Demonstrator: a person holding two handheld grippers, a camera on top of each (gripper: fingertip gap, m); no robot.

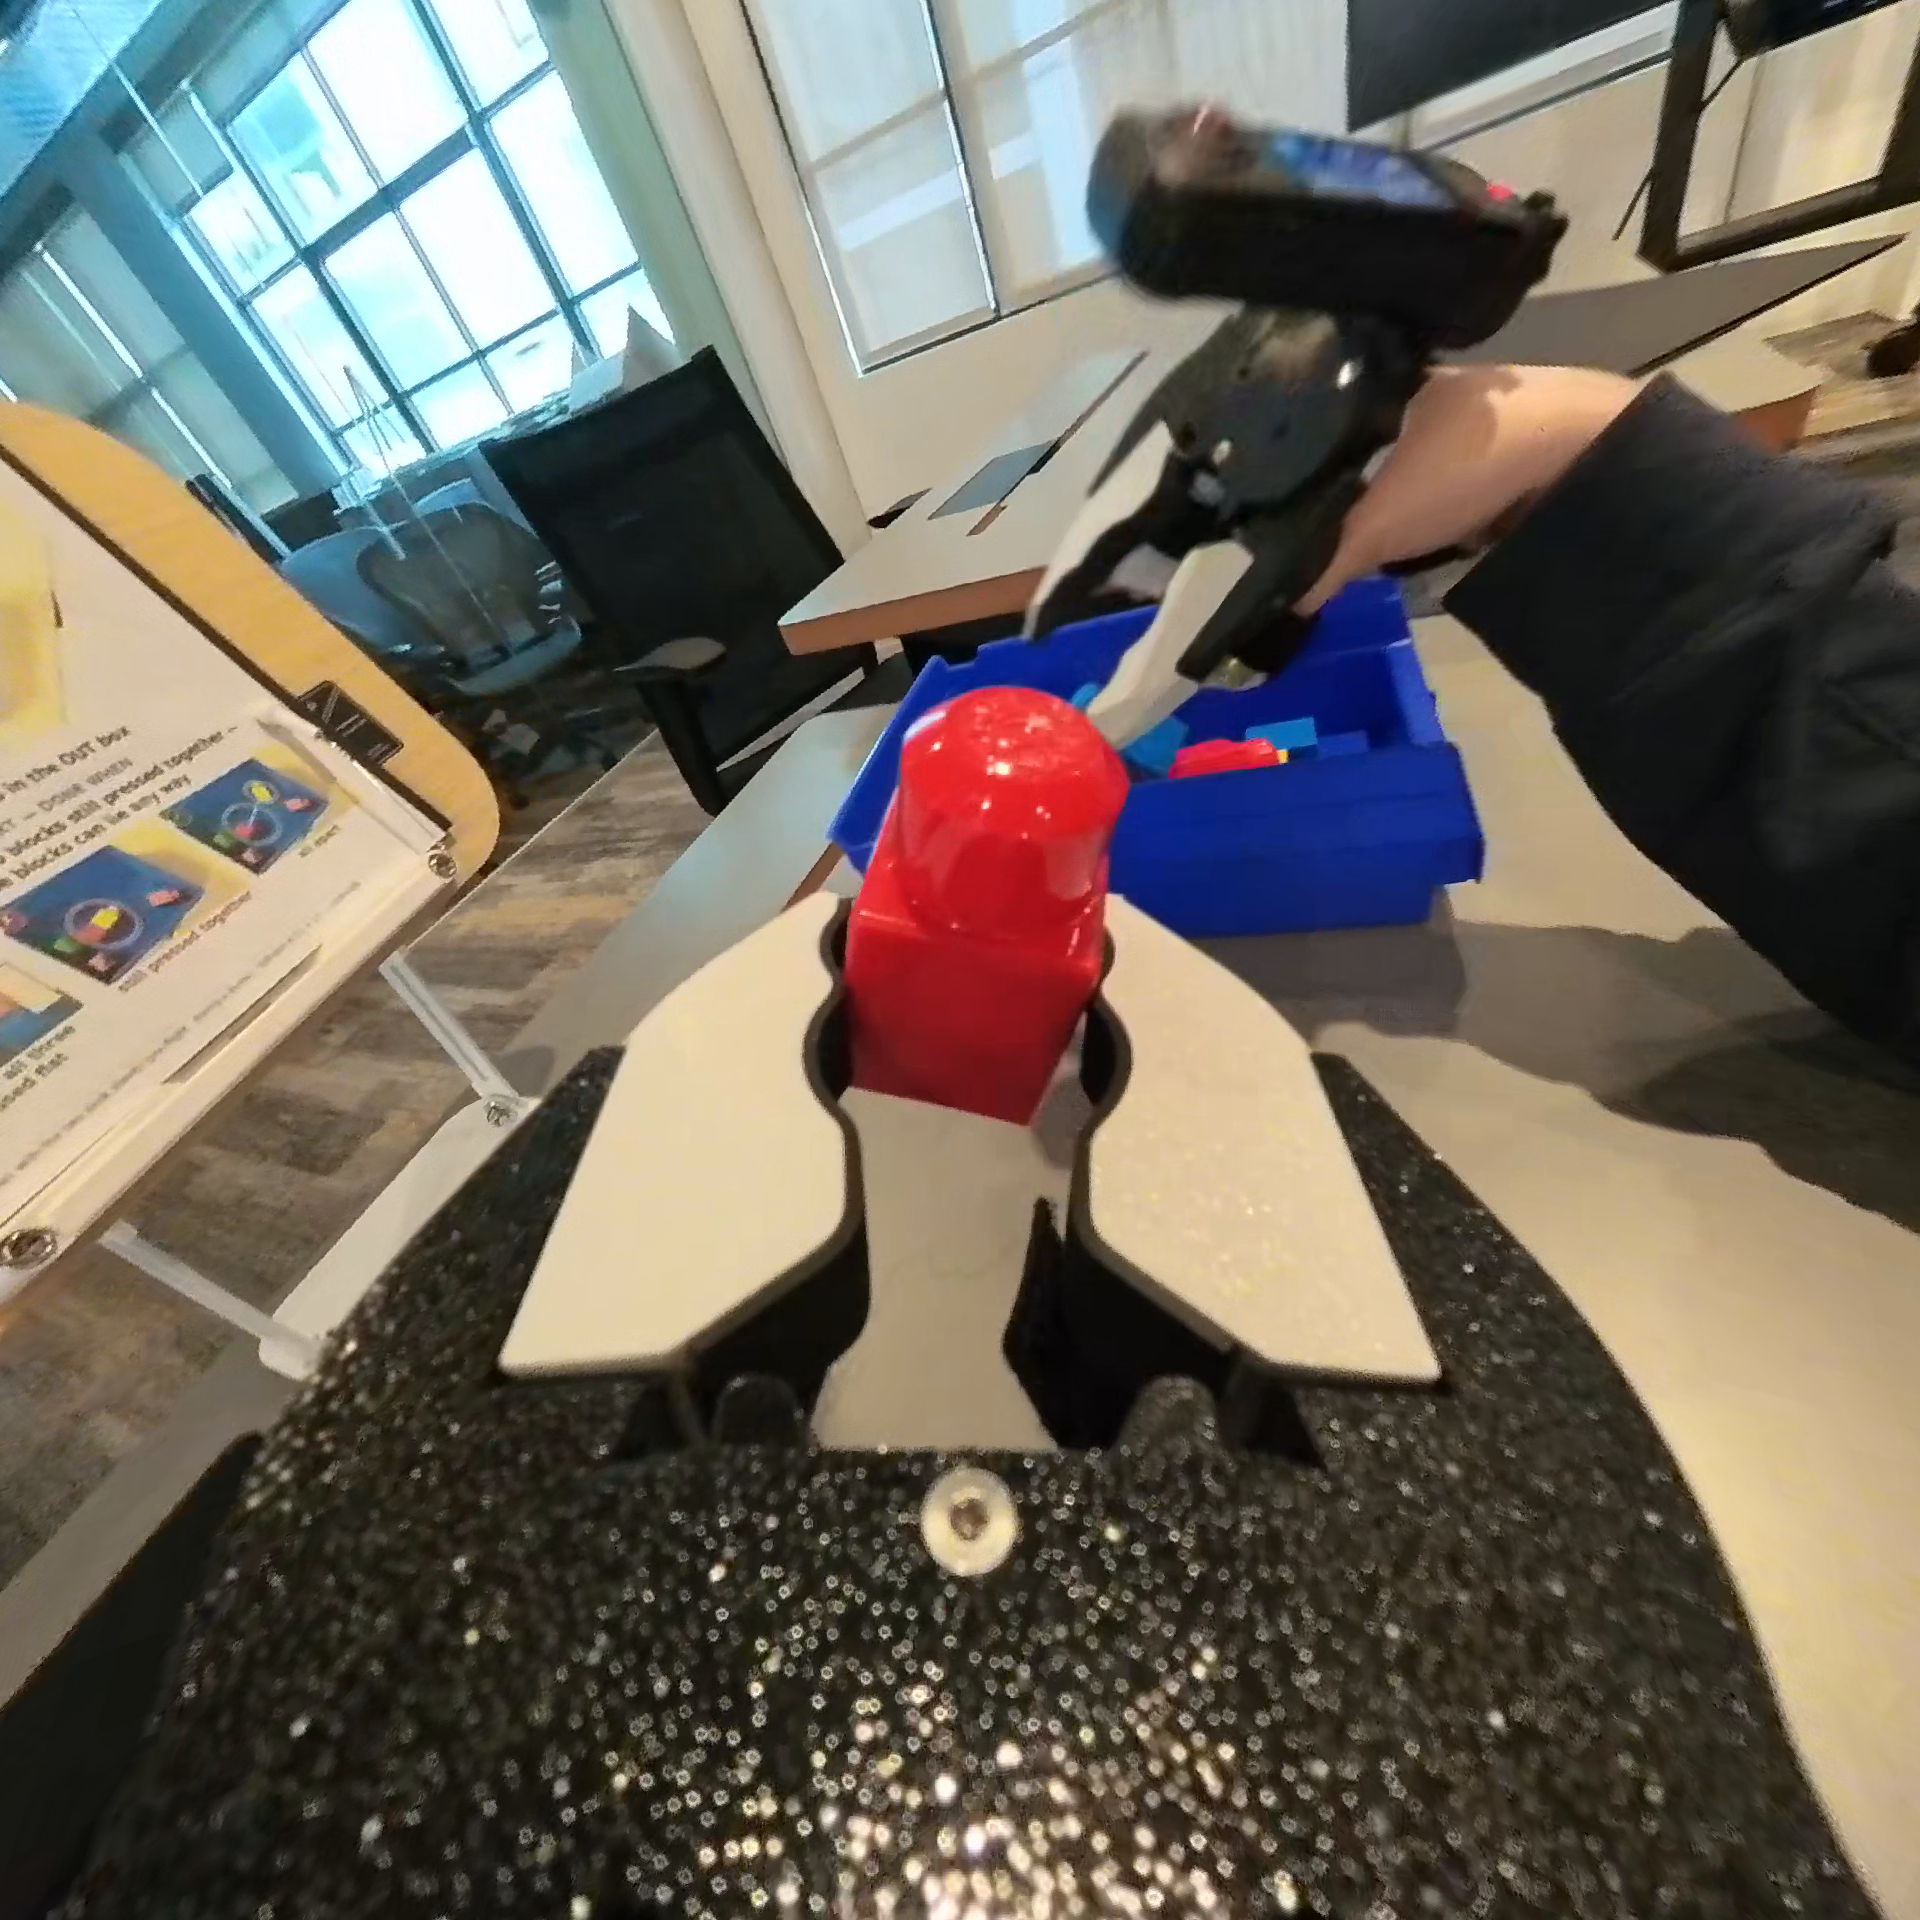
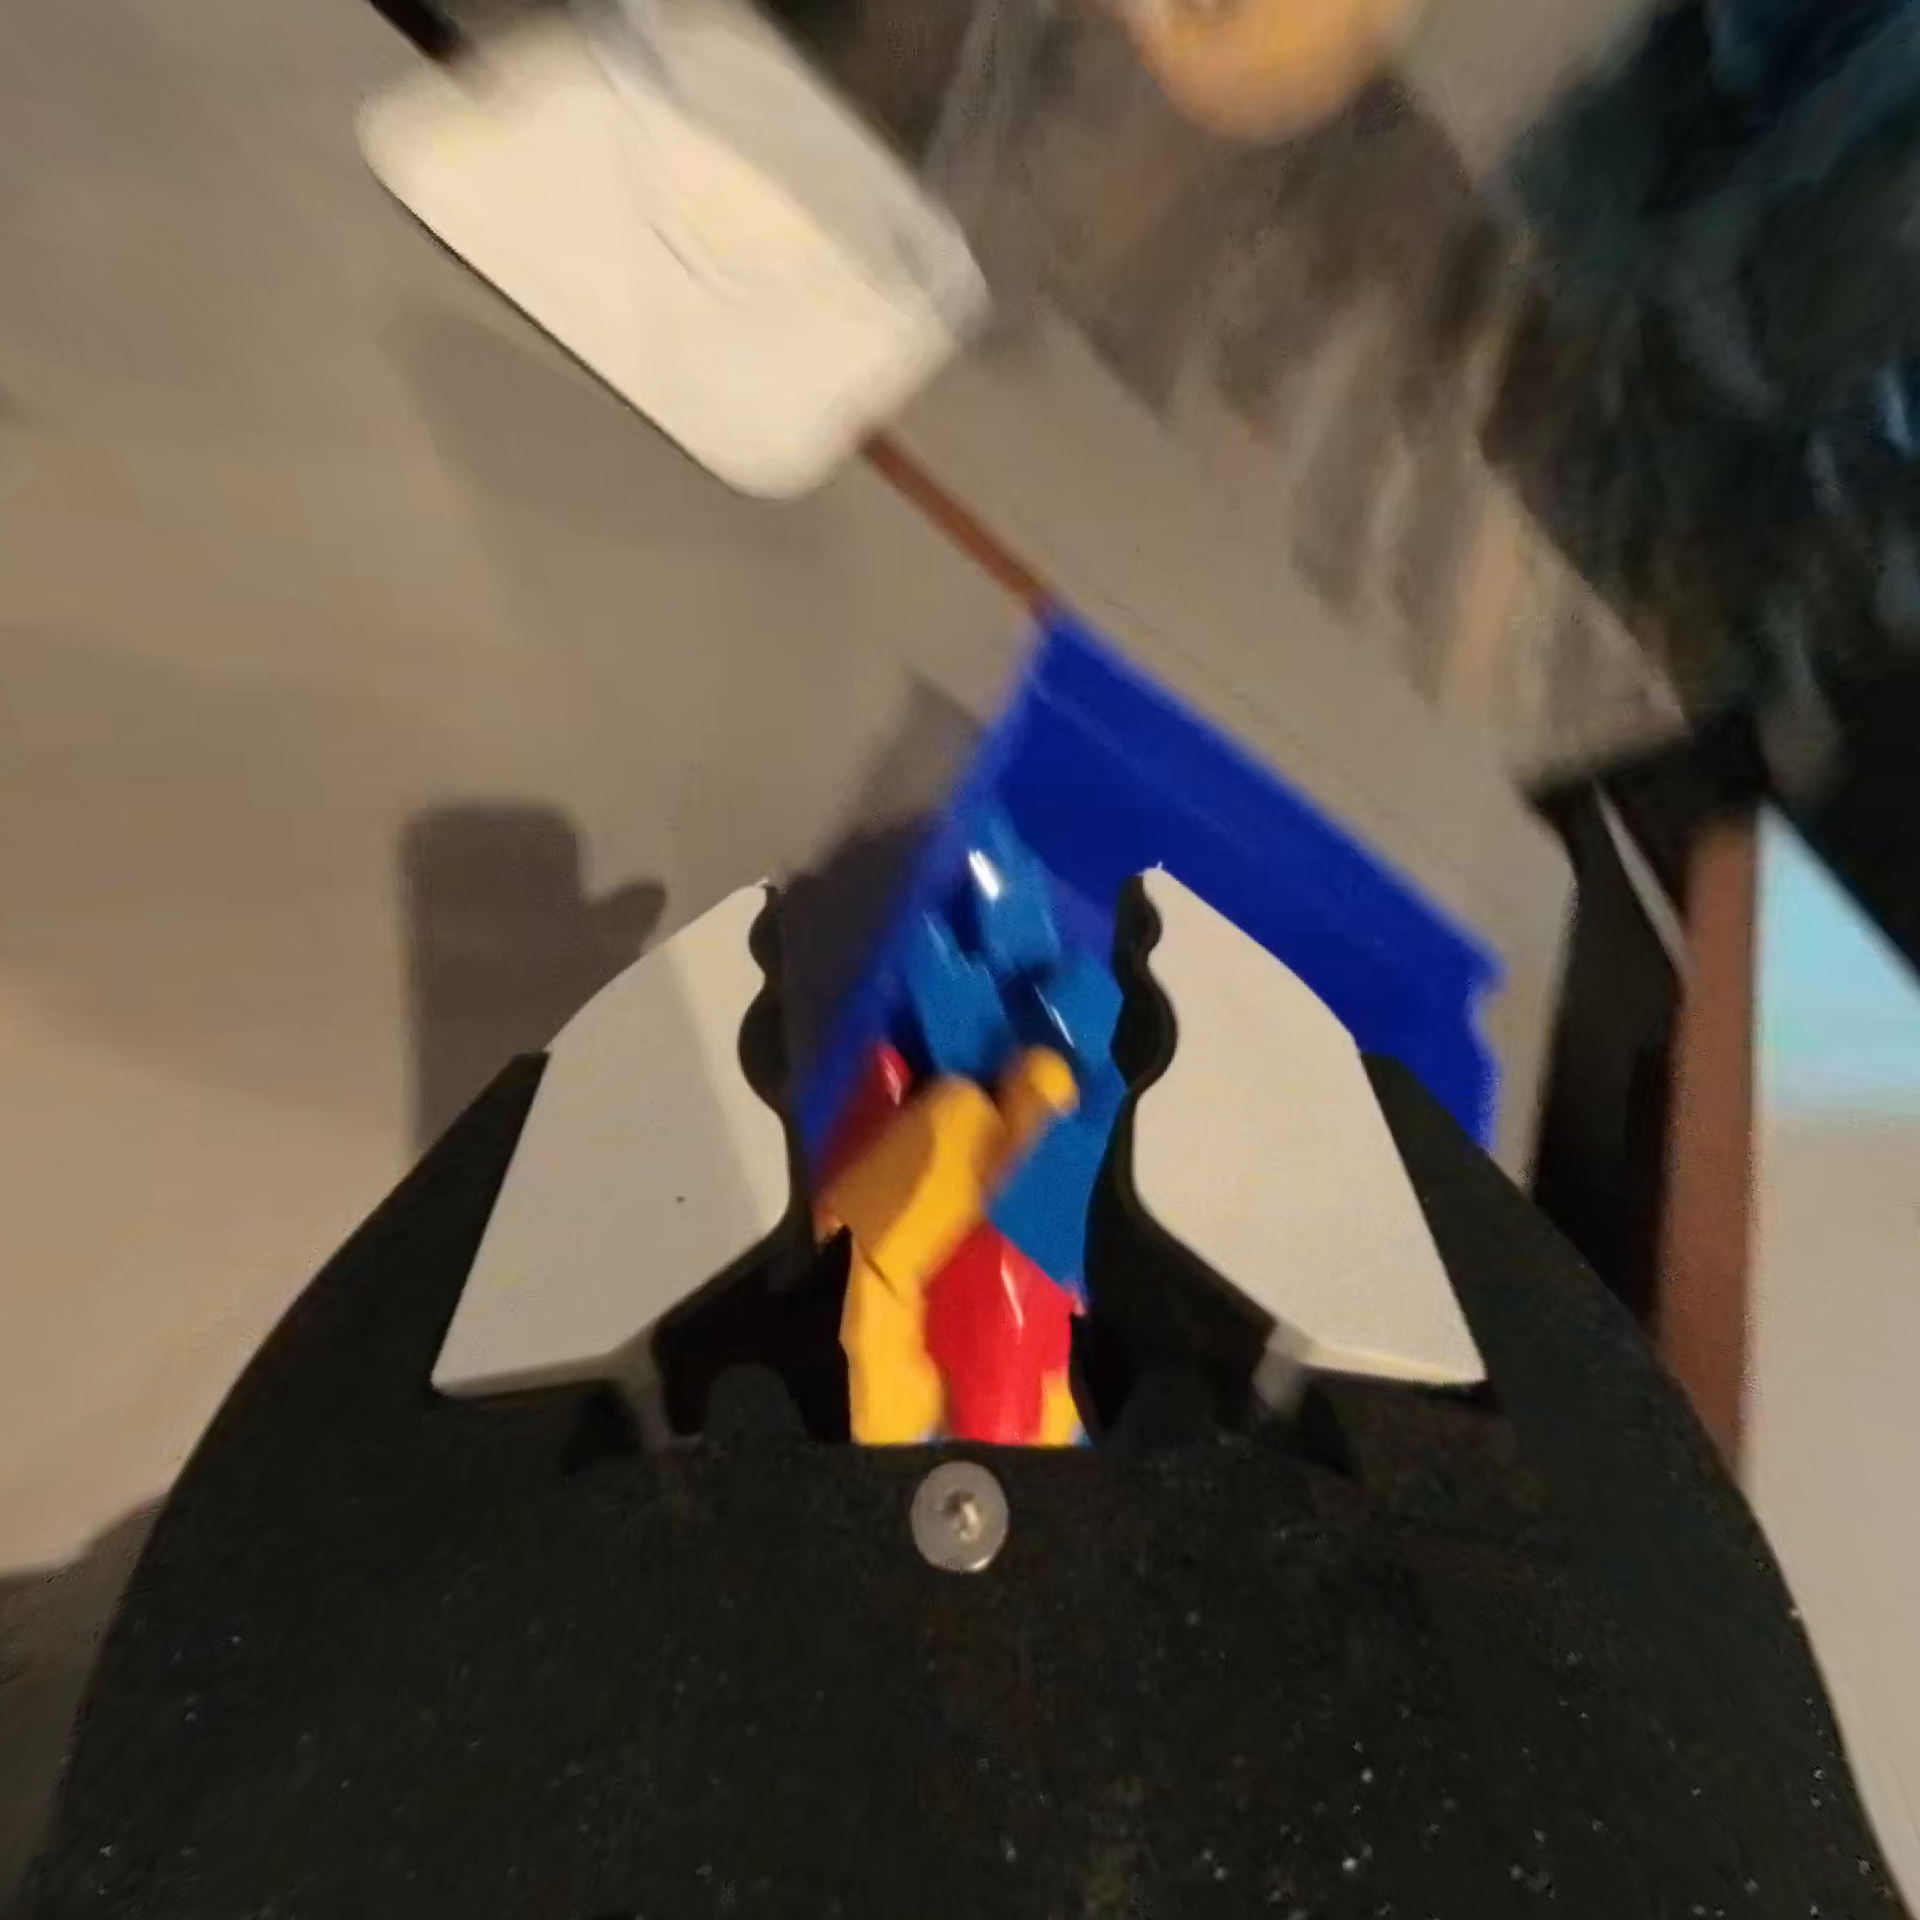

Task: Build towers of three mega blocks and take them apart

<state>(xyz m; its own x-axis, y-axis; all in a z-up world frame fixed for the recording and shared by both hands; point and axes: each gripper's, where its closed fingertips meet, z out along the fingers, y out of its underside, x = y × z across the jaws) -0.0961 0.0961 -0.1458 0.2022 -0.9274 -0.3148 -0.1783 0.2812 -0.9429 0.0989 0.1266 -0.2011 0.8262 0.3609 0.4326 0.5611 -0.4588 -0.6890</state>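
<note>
My left gripper is shut on a red mega block, which it holds upright above the grey table with the round stud on top. A blue bin stands behind it and holds loose blue, red and yellow blocks. My right gripper reaches down into the bin with its fingers apart. In the blurred right wrist view my right gripper is open over the blue bin. Blue blocks, a yellow block and a red block show in the gap between its fingers.
An instruction board on a clear stand sits at the table's left edge. A person's hand and dark sleeve come in from the right. Black chairs and another table stand behind. A blurred white object lies at the right wrist view's top. About 20 centimetres separates my left fingertips from my right.
</note>
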